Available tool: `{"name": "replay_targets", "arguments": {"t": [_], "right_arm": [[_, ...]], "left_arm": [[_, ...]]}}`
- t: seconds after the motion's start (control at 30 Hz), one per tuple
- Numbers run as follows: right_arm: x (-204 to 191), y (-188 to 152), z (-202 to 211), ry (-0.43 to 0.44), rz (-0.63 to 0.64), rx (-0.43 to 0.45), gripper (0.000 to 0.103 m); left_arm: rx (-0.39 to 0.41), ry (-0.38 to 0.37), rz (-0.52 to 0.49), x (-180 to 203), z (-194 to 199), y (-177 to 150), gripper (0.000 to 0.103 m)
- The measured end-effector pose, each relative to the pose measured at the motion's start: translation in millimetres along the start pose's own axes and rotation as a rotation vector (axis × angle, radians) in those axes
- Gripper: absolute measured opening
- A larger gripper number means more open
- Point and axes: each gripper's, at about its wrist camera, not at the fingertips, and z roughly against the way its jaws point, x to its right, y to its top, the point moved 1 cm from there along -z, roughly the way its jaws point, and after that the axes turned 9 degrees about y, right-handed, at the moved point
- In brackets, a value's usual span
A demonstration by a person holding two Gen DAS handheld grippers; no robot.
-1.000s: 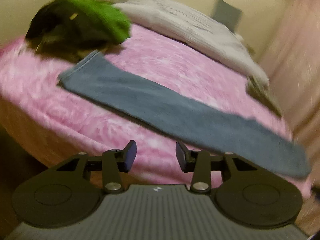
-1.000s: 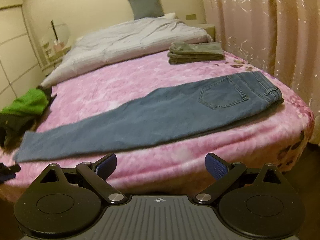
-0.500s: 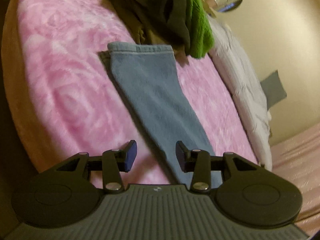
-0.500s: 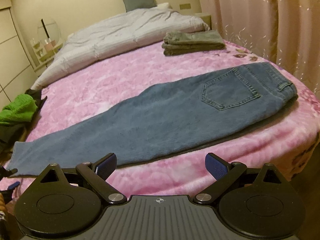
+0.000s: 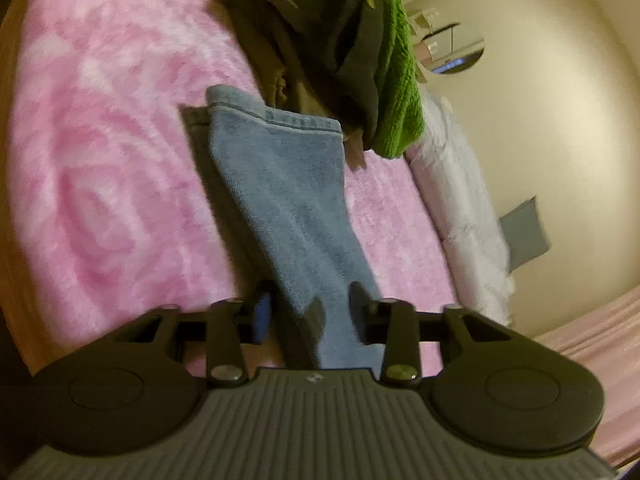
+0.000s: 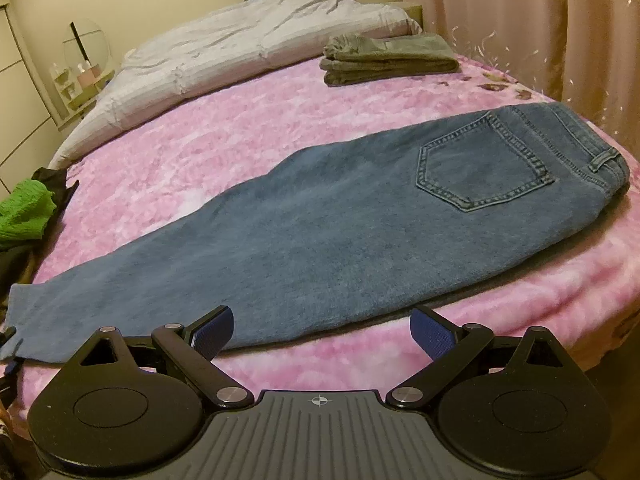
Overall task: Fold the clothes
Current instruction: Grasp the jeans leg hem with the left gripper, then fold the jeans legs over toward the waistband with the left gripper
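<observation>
Blue jeans (image 6: 360, 220) lie flat across the pink blanket (image 6: 240, 128), folded lengthwise, back pocket up at the right and leg hem at the left. In the left wrist view the leg (image 5: 288, 200) runs from its hem down between the fingers of my left gripper (image 5: 310, 314). Its jaws are closing with the denim between them, and a gap still shows beside the pads. My right gripper (image 6: 322, 332) stands wide open just over the near edge of the jeans at mid-leg, nothing between its fingers.
A pile of green and dark clothes (image 5: 396, 92) lies just past the hem, also seen at the left (image 6: 24, 212). Folded olive garments (image 6: 388, 58) and a grey duvet (image 6: 260, 40) lie at the back. A curtain (image 6: 520, 20) hangs on the right.
My left gripper rolled and dropped toward the jeans' leg end, and the denim now sits between its fingers. My right gripper came closer to the jeans' near edge.
</observation>
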Motion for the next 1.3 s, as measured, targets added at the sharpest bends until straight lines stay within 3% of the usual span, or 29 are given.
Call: {"name": "replay_targets", "arguments": {"t": [0.03,0.13,0.2,0.27,0.4,0.57,0.6,0.67,0.7,0.77,0.87,0.97,1.23,1.27,1.3], "right_arm": [[1,0,-1,0.000,-0.003,0.000,0.097],[7,0,0,-0.006,-0.014,0.005,0.097],[13,0,2,-0.017,-0.026,0.009,0.097],[20,1,4,-0.028,-0.040,0.014,0.097],[32,2,8,-0.046,-0.069,0.026,0.097],[39,2,12,-0.051,-0.087,0.044,0.097],[41,2,13,-0.051,-0.090,0.048,0.097],[43,2,13,-0.054,-0.098,0.051,0.097],[45,1,14,-0.054,-0.103,0.052,0.097],[50,1,15,-0.057,-0.120,0.052,0.097],[57,0,20,-0.053,-0.149,0.062,0.097],[63,0,23,-0.032,-0.187,0.078,0.097],[65,10,-5,0.255,-0.434,0.118,0.097],[66,11,-12,0.284,-0.472,0.121,0.095],[66,12,-19,0.312,-0.511,0.123,0.081]], "left_arm": [[0.004,0.024,-0.024,2,0,-1,0.014],[0.017,0.081,-0.147,15,3,-1,0.010],[0.056,0.120,-0.313,38,8,-3,0.008],[0.116,0.111,-0.479,68,17,-8,0.007],[0.236,0.005,-0.862,142,39,-39,0.007],[0.319,-0.229,-1.421,213,65,-136,0.009],[0.313,-0.283,-1.514,222,69,-159,0.011],[0.223,-0.376,-1.652,226,67,-206,0.019],[0.166,-0.405,-1.714,224,63,-229,0.025],[0.051,-0.420,-1.824,215,50,-269,0.025],[-0.068,-0.423,-1.848,196,47,-291,0.027],[-0.123,-0.412,-1.739,182,53,-270,0.035],[-0.027,-0.216,-1.734,159,48,-217,0.036],[-0.023,-0.202,-1.728,157,46,-213,0.036],[-0.021,-0.197,-1.716,156,44,-209,0.036]]}}
